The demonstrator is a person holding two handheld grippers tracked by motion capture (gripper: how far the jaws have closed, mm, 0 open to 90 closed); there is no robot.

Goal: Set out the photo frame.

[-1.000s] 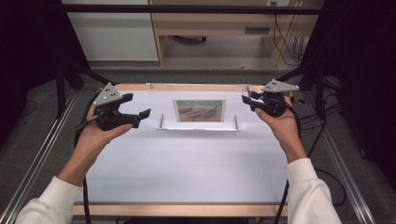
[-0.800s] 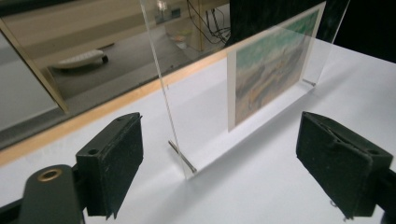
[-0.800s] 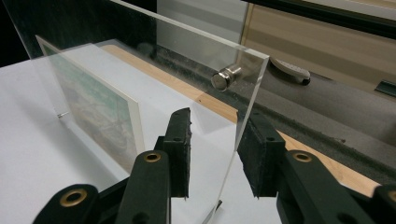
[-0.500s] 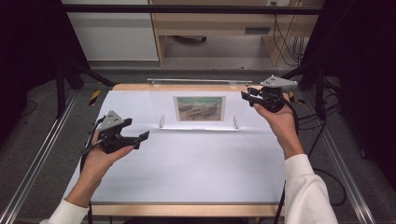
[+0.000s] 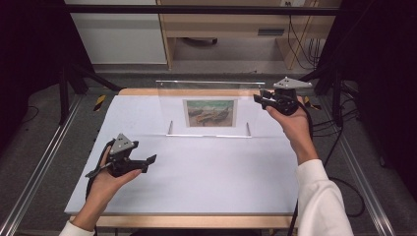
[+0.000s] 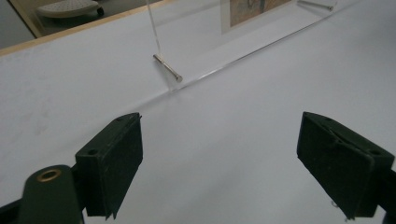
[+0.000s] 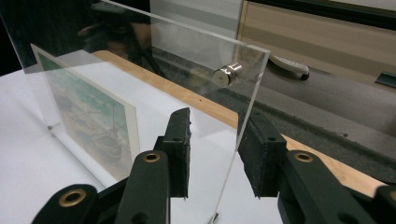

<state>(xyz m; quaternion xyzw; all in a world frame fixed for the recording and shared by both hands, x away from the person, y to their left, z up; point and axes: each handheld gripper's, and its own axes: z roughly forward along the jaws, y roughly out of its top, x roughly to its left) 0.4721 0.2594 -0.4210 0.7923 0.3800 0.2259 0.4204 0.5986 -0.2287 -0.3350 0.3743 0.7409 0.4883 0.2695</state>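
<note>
Clear acrylic forms the 1 picture frame [image 5: 211, 105] on the white worktop [image 5: 196, 177]; it stands upright near the far edge, about midway across. It holds 1 printed picture [image 5: 210, 112] of boats, sandwiched in the clear panel. In the high view 2 metal pins [image 5: 170, 129] show at the foot of the frame, 1 toward each end; the right gripper view shows 1 further metal stud [image 7: 227, 73] near the panel's upper corner.

Right gripper [image 5: 261, 98]: held at the frame's right end, raised off the worktop. In the right gripper view its 2 jaws straddle the panel's vertical edge, 1 on each side of the sheet, narrowly apart. Whether the pads press on the acrylic cannot be told; a gap appears on at least 1 side.

Left gripper [image 5: 150, 160]: held low over the near left part of the worktop, well apart from the frame, pointing toward the middle. Its 2 jaws stand wide apart with nothing between them, bare worktop beneath.

Count: 1 frame, 1 picture, 2 grippers, 1 hand on each.
</note>
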